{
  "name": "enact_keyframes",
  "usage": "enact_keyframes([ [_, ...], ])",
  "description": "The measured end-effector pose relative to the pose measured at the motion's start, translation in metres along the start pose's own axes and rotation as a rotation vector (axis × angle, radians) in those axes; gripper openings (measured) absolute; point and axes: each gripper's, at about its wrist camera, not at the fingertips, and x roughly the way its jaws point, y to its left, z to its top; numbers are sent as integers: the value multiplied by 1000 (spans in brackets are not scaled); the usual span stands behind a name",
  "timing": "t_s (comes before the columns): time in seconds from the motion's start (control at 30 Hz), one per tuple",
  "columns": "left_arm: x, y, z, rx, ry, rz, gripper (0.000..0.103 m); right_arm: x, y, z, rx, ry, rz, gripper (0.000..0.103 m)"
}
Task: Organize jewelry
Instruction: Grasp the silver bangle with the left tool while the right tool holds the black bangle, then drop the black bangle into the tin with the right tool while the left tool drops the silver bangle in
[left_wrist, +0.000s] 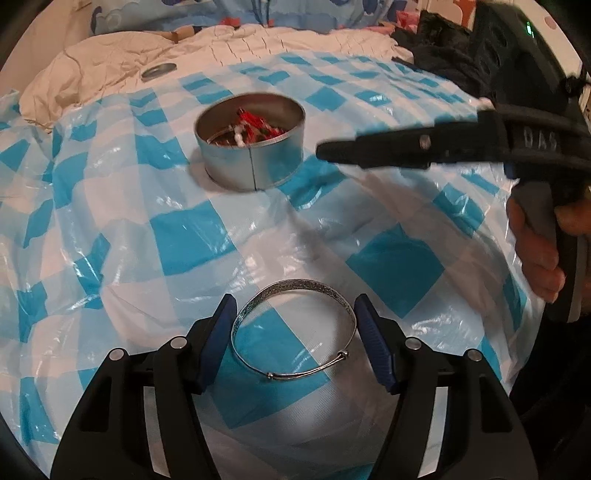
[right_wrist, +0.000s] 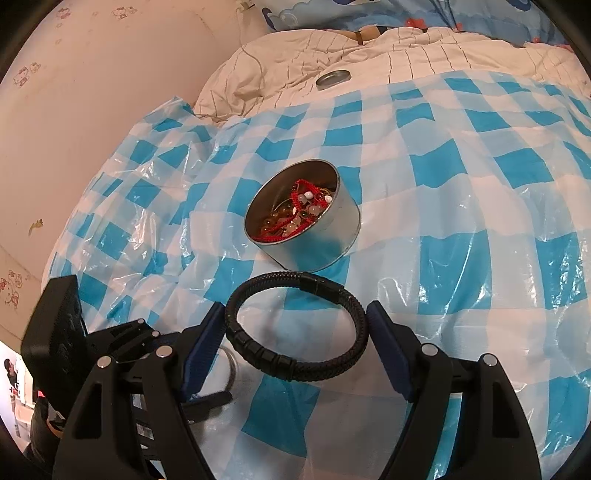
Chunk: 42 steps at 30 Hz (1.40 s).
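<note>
Left gripper: jaws astride the silver bangle; both blue pads appear to touch its sides, so judged closed on it, the grip only just made.
Silver bangle: sits between the left pads over the near part of the blue-checked plastic sheet; whether it rests on the sheet or is lifted clear cannot be told.
Bangle handling: judged light, thin, rigid metal, smooth and liable to slip or twist; best pinched across its width, clear of the sliding clasp at the near side.
Round tin: stands open toward the middle of the sheet, already holding red cord and beads.
Tin lid: lies apart on the cream quilt past the sheet's far edge.
Right gripper: pads press the black braided bracelet on both sides, holding it just short of the tin.
Bracelet handling: judged light, soft-surfaced, springy; grips well across the braid, away from the clasp.
</note>
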Motion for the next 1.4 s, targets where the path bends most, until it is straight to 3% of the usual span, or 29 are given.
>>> enact_keyframes([
  [0.57,-30,33,59,-180,-183,80,62,-23,10,4,-58,-119,-62,75],
  [0.8,-3,35,106,-221,-247,97,62,-26,6,8,-56,-137,-73,75],
  [1.0,37,49,128,-328,-228,46,64,-20,2,12,-55,-132,-84,75],
  [1.13,37,60,127,-422,-240,-18,72,-19,4,12,-76,-140,-109,75],
  [1.27,6,72,117,-470,-311,18,86,-14,15,21,-112,-161,-123,75],
  [1.4,-22,91,96,-549,-331,71,89,0,35,37,-177,-173,-126,75],
])
